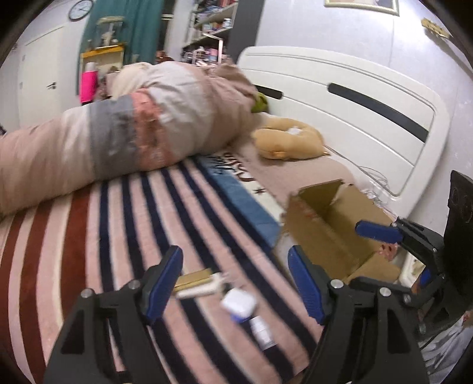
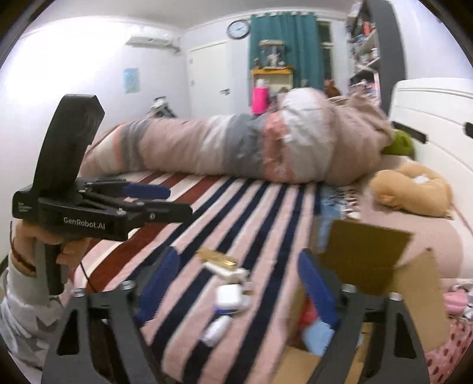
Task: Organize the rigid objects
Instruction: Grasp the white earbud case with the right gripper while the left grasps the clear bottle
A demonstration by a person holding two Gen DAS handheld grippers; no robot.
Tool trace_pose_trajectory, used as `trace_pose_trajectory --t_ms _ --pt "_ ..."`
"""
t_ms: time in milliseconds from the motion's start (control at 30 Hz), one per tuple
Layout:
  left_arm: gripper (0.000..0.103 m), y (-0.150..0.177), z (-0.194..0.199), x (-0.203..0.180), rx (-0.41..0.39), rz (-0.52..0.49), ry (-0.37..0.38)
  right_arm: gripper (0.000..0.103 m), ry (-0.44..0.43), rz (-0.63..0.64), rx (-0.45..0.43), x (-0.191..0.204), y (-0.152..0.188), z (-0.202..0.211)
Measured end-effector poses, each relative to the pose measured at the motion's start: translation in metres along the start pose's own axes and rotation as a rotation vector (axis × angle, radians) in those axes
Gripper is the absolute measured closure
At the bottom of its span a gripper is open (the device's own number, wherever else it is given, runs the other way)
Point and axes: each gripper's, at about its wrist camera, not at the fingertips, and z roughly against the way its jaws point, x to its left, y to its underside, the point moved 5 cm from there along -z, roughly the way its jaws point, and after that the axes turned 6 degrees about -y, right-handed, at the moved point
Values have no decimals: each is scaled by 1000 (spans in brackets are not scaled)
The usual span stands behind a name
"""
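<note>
White case [image 1: 239,304] on striped blanket [image 1: 88,224], between open left tongs [image 1: 236,288]

"GenRobot.AI" is printed in white on the left hand-held gripper [image 2: 153,192]'s black body.

Striped blanket [image 1: 88,236] covers near side of bed. Rolled pink-grey duvet [image 1: 133,133] lies across far side. Tan plush toy [image 1: 291,141] right of it, near white headboard [image 1: 354,97]. Wall clock [image 2: 238,29], teal curtain [image 2: 283,44], pink bottle [image 2: 260,99] far back; shelves [image 1: 210,23] beside curtain.
</note>
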Motion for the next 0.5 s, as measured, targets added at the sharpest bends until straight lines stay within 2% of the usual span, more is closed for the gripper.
trace_pose_trajectory --t_ms 33,100,167,300,400,500 --pt "32 7 1 8 2 5 -10 40 -19 -2 20 8 3 -9" --pt "32 23 -1 26 9 21 -33 56 -48 -30 69 18 13 -28" --pt "32 40 -7 43 26 48 -54 62 -79 -53 101 28 26 -42" --pt "32 69 -21 61 61 86 -50 62 -78 -100 197 37 61 -75" --pt "32 86 -33 72 88 119 -40 62 -70 -147 252 28 80 -99" --pt "32 98 -39 79 104 153 -54 62 7 -109 269 14 89 -122"
